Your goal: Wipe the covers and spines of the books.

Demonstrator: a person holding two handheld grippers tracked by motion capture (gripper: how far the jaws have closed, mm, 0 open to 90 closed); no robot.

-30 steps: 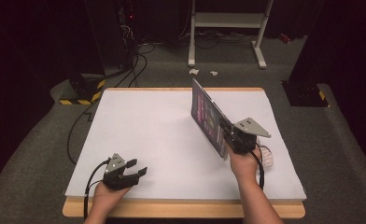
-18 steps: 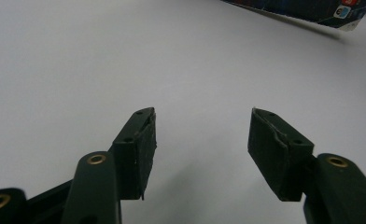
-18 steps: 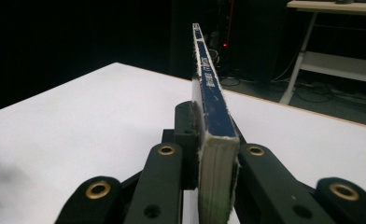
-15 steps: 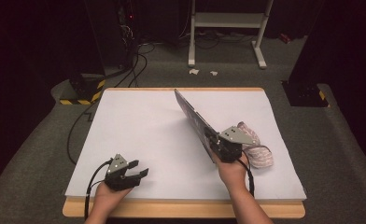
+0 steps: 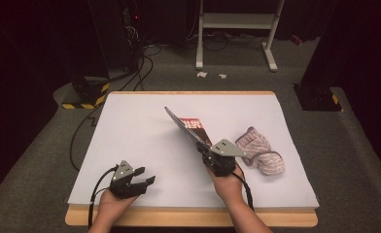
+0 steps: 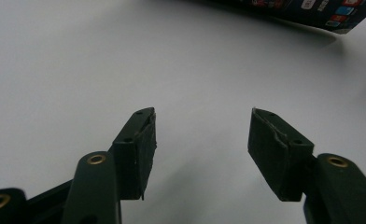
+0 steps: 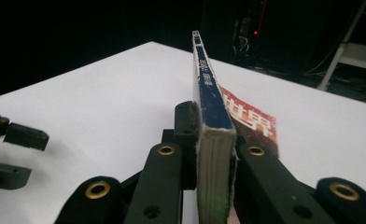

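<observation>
One book [image 5: 188,128] pinched mid-table, cloth [image 5: 259,154] beside, left half bare

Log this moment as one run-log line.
right gripper: shut on book, held tilted above table | left gripper: open, empty, near table's front edge | knit cloth: beside right gripper
</observation>
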